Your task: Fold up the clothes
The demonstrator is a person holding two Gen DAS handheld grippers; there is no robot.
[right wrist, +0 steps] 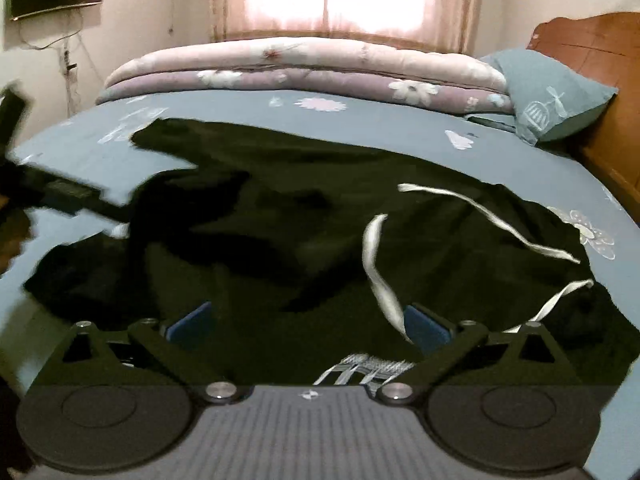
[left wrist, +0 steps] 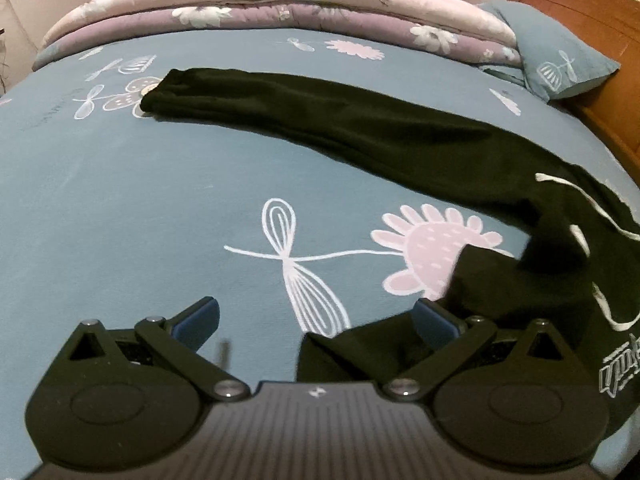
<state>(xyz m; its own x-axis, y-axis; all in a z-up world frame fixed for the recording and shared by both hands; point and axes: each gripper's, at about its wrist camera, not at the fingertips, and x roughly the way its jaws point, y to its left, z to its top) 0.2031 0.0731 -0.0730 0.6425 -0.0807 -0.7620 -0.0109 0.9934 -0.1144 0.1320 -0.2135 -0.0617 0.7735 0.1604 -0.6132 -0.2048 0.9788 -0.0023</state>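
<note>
Black drawstring trousers [left wrist: 360, 132] stretch across the blue patterned bedsheet [left wrist: 120, 200] from upper left to lower right, waistband seemingly nearest the wide-open, empty right gripper [right wrist: 310, 326], while the open left gripper [left wrist: 316, 324] grasps nothing.

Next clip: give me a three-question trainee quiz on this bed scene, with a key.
1. True or false: the black cotton trousers lie folded in a neat square.
2. What colour are the drawstring cords on the trousers?
3. The jaws of the right gripper are: A) shut on a cord, B) open above the dark cloth, C) out of view.

Key: 1 false, they lie stretched along the blue patterned bedsheet. 2 white. 3 B.
</note>
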